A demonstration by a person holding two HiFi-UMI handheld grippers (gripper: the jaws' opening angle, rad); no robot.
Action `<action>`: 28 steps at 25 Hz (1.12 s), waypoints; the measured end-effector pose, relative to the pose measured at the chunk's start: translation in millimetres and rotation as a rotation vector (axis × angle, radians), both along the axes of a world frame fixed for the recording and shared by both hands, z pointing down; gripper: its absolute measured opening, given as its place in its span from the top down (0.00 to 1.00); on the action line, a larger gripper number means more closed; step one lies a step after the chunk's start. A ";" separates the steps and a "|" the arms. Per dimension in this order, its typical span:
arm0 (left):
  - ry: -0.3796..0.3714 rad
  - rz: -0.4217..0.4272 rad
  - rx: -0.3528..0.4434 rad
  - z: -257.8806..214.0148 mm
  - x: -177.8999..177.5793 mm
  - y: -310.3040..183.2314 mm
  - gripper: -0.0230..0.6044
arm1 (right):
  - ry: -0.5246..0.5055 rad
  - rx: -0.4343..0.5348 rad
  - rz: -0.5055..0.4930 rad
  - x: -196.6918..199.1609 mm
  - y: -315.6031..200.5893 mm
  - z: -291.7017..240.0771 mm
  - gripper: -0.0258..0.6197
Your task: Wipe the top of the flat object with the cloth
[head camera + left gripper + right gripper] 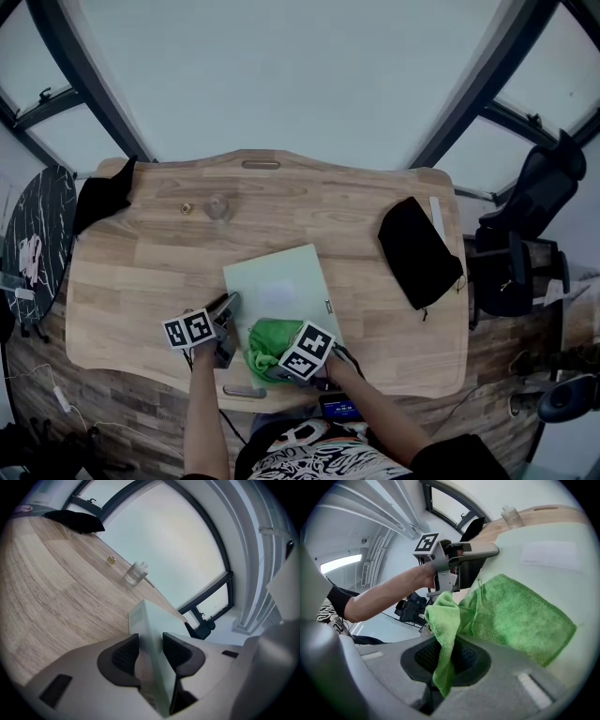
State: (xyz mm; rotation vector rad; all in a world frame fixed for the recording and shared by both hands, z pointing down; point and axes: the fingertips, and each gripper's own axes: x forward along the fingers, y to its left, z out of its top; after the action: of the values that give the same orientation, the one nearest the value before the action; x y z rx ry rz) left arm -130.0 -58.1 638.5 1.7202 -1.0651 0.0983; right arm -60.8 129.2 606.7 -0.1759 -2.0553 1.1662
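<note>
Left gripper (pixel 151 651) jaws clamped on flat object (pixel 279 279) at its 8 o'clock edge. Right gripper (pixel 445 656) jaws pinching green cloth (pixel 266 339); cloth lying on flat object's 6 o'clock end, near table (pixel 131 272) front edge

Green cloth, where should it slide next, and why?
Probably push the cloth forward across the board, toward its far end. The right gripper is shut on the cloth, which lies on the board's near end; the far part is bare. The left gripper clamps the board's edge, steadying it.
</note>
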 end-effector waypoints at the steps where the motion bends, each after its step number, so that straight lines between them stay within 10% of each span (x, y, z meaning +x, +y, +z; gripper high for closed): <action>1: 0.001 0.000 -0.001 0.0 -0.2 0.2 0.71 | 0.001 -0.003 0.005 1.7 -0.9 0.0 0.90; 28: 0.007 0.005 0.001 0.0 0.2 0.4 0.70 | -0.006 -0.009 0.144 48.1 -23.2 -2.5 0.90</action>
State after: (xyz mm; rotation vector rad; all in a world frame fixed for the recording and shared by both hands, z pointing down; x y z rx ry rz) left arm -129.8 -57.7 638.5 1.7232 -1.0562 0.0943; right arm -12.8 106.0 604.2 -0.0358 -2.0963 1.2633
